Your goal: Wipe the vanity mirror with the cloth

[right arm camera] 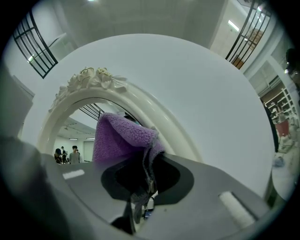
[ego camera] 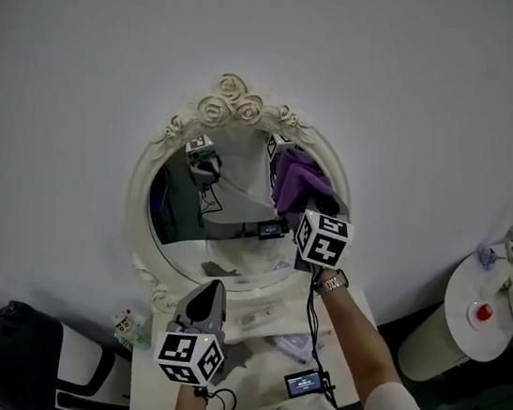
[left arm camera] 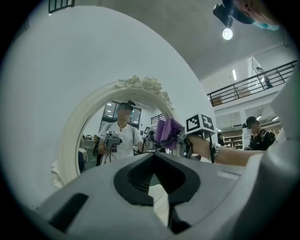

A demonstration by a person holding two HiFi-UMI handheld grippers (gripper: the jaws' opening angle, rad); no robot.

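Observation:
An oval vanity mirror with a cream frame [ego camera: 228, 101] topped by carved roses hangs on the white wall. My right gripper [ego camera: 318, 203] is shut on a purple cloth [ego camera: 293, 178], which it holds up at the upper right of the glass; I cannot tell whether the cloth touches it. In the right gripper view the cloth [right arm camera: 119, 140] bulges out of the jaws in front of the frame [right arm camera: 93, 77]. Lower down, my left gripper [ego camera: 215, 285] is shut and empty, pointing at the mirror's lower edge. The left gripper view shows the cloth [left arm camera: 166, 131] and the frame [left arm camera: 140, 84].
Below the mirror stands a white dressing table [ego camera: 259, 318] with small items and a dark device [ego camera: 304, 382] on a cable. A round white side table [ego camera: 485, 298] with a red object stands at the right. Dark seats [ego camera: 19, 346] sit at the lower left.

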